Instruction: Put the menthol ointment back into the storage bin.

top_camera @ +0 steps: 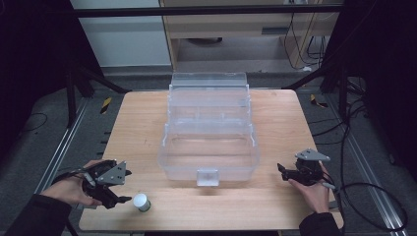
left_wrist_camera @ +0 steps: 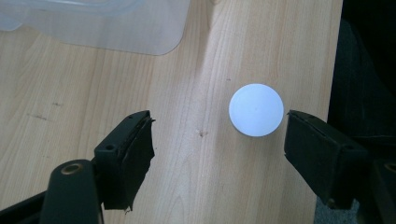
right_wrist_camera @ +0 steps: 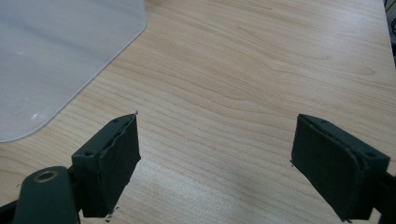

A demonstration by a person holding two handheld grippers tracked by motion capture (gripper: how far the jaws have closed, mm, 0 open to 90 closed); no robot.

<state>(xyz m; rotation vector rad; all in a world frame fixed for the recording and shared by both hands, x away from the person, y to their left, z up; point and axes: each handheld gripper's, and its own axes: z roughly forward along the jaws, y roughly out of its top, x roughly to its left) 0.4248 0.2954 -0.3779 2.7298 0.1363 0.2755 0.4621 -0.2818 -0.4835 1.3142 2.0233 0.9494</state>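
Tools both gape wide (empty), left tool point(left_wrist_camera: 217, 140) flanking white-capped bottle point(left_wrist_camera: 256, 109).

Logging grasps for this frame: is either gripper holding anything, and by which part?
Nothing is held. The left gripper is open, with the white-capped bottle standing free between its jaws, nearer one of them. The right gripper is open over bare table.

Both claws, left point(top_camera: 123, 187) and right point(top_camera: 281, 171), gape wide, low over the table.
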